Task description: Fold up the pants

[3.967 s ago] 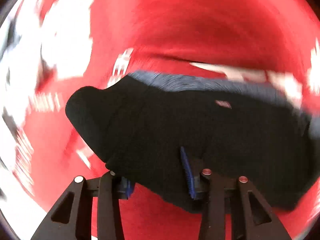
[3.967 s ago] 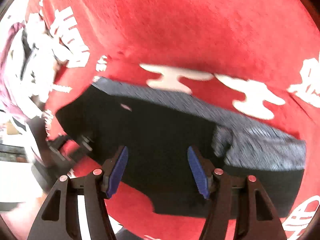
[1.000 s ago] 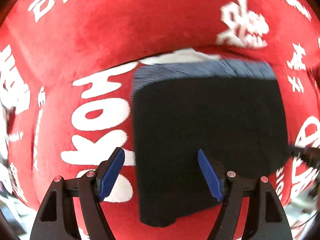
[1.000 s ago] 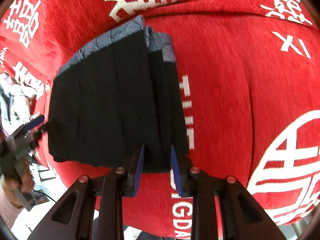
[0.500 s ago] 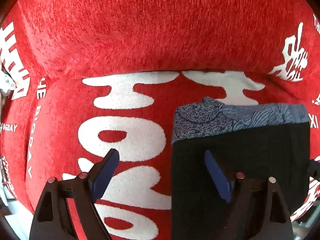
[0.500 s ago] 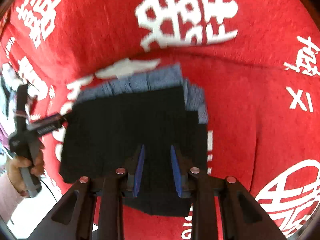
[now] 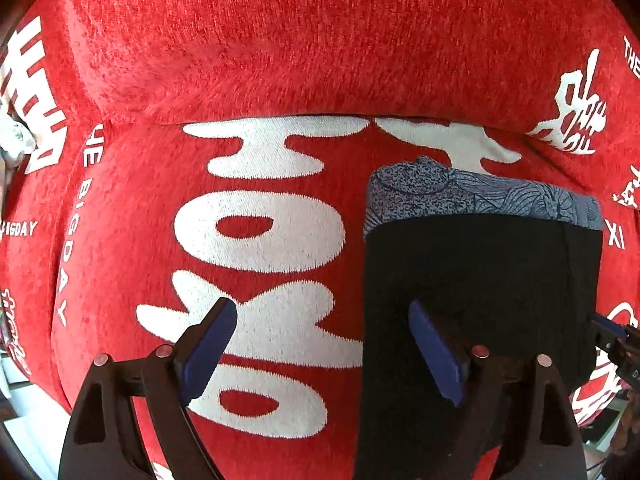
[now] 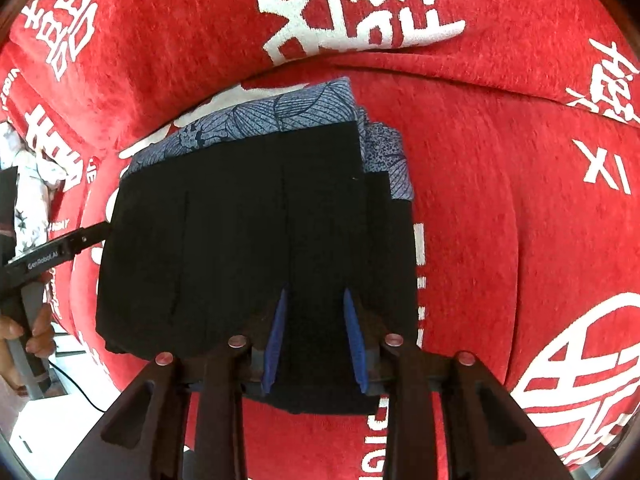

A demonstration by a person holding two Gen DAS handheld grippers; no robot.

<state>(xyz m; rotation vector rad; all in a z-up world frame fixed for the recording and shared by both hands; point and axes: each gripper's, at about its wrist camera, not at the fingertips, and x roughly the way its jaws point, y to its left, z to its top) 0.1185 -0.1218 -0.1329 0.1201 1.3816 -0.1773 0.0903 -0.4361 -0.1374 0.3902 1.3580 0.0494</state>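
Pants (image 7: 480, 300) cut off at the bottom edge, right tongs (image 8: 316, 340) grip perhaps partly closed, unclear

Your folded pants (image 8: 248, 240) lie on the sofa seat (image 8: 500, 220), backrest (image 8: 208, 32) behind; your left gripper (image 7: 324, 352) straddles their left edge.

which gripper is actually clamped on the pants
The right gripper: its blue pads pinch the near edge of the folded pants. The left gripper gapes open, straddling their side edge.

One folded pair of pants (image 8: 248, 240), two grippers (image 7: 320, 356) (image 8: 316, 336), and one red sofa cover (image 7: 280, 60).
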